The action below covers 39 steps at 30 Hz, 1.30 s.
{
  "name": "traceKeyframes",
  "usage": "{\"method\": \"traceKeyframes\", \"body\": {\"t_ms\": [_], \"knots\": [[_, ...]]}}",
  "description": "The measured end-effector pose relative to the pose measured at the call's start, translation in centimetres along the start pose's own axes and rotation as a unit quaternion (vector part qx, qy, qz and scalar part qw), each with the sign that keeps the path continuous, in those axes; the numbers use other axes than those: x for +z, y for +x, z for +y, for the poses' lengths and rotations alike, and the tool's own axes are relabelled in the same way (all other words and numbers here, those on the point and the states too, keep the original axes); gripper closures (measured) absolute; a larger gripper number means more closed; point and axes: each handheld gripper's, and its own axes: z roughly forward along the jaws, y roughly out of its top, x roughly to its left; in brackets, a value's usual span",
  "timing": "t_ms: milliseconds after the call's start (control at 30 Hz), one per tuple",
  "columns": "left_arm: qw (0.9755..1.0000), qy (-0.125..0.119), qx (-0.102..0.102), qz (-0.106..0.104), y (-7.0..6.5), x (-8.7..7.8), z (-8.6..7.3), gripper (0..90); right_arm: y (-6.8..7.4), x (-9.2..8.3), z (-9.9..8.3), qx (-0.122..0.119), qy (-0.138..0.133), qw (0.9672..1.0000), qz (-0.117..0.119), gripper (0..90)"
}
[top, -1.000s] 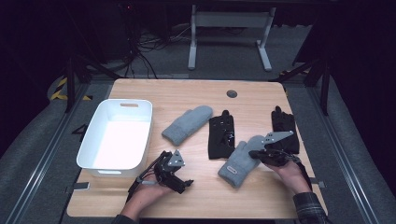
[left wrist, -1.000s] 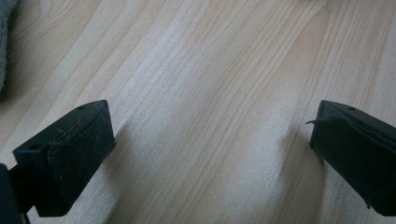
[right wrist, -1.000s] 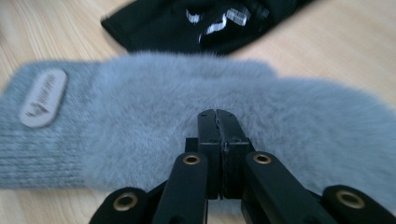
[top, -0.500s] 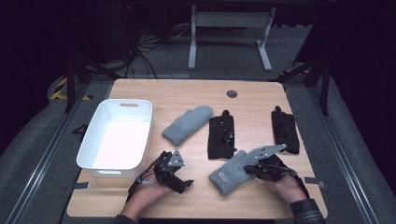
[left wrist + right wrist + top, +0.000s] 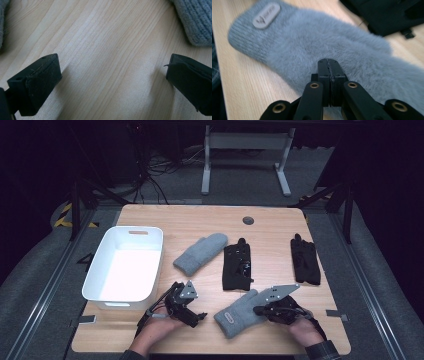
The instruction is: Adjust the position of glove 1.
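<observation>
A grey fuzzy mitten (image 5: 235, 314) with a small label patch (image 5: 266, 15) lies askew near the table's front edge. My right gripper (image 5: 258, 310) is shut on its fabric near the thumb side. In the right gripper view the two jaws (image 5: 329, 63) meet tightly against the grey mitten (image 5: 312, 42). My left gripper (image 5: 196, 313) rests low on the wood to the left of that mitten, open. Its jaws (image 5: 112, 67) stand wide apart over bare tabletop, with the mitten's knit cuff (image 5: 195, 22) at the upper right.
A second grey mitten (image 5: 200, 253) lies mid-table, beside a black glove (image 5: 236, 268). Another black glove (image 5: 305, 261) lies at the right. A white tub (image 5: 95, 270) stands at the left. A dark round grommet (image 5: 248, 220) sits near the far edge.
My right gripper has slid left and toward the front edge, and the grey mitten has come along with it, away from the black gloves. The left gripper has stayed put.
</observation>
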Motion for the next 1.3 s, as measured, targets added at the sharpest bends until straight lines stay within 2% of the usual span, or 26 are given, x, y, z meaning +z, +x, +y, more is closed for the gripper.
{"method": "traceKeyframes", "body": {"t_ms": [67, 133, 200, 267, 467, 667, 800, 933, 1033, 1300], "knots": [[1.0, 0.0, 0.0, 0.0, 0.0, 0.0, 0.0, 0.2, -0.5, -0.9, 0.0, 0.006, -0.022, 0.9997, -0.008, 90.0], [1.0, 0.0, 0.0, 0.0, 0.0, 0.0, 0.0, 0.2, -1.1, -1.7, -0.1, 0.014, -0.035, 0.999, -0.026, 89.7], [1.0, 0.0, 0.001, 0.0, 0.0, 0.0, 0.0, 0.2, -1.5, -2.0, -0.2, 0.018, -0.038, 0.9985, -0.033, 89.4], [1.0, -0.001, 0.0, 0.001, 0.0, 0.0, 0.0, 0.1, -2.3, -2.6, -0.6, 0.026, -0.044, 0.9974, -0.051, 88.1], [1.0, 0.0, 0.0, 0.0, 0.0, 0.0, 0.0, 0.2, -4.9, -4.6, -2.3, 0.065, -0.054, 0.9915, -0.099, 83.7], [1.0, -0.001, 0.0, 0.001, 0.0, 0.0, 0.0, 0.2, -7.7, -5.2, -5.6, 0.119, -0.046, 0.9813, -0.144, 66.8], [1.0, 0.0, 0.0, 0.0, 0.0, 0.0, 0.0, 0.2, -8.7, -4.8, -6.5, 0.135, -0.044, 0.9764, -0.163, 52.3], [1.0, -0.001, 0.0, 0.001, 0.0, 0.0, 0.0, 0.1, -8.6, -4.5, -6.6, 0.135, -0.048, 0.9762, -0.162, 40.9], [1.0, 0.0, -0.001, 0.001, 0.0, 0.0, 0.0, 0.1, -8.3, -4.1, -6.7, 0.131, -0.047, 0.9771, -0.161, 35.9], [0.9997, 0.008, -0.019, 0.009, 0.0, -0.2, 0.3, 4.5, -8.0, -3.7, -7.0, 0.123, -0.044, 0.9777, -0.164, 28.7]]}}
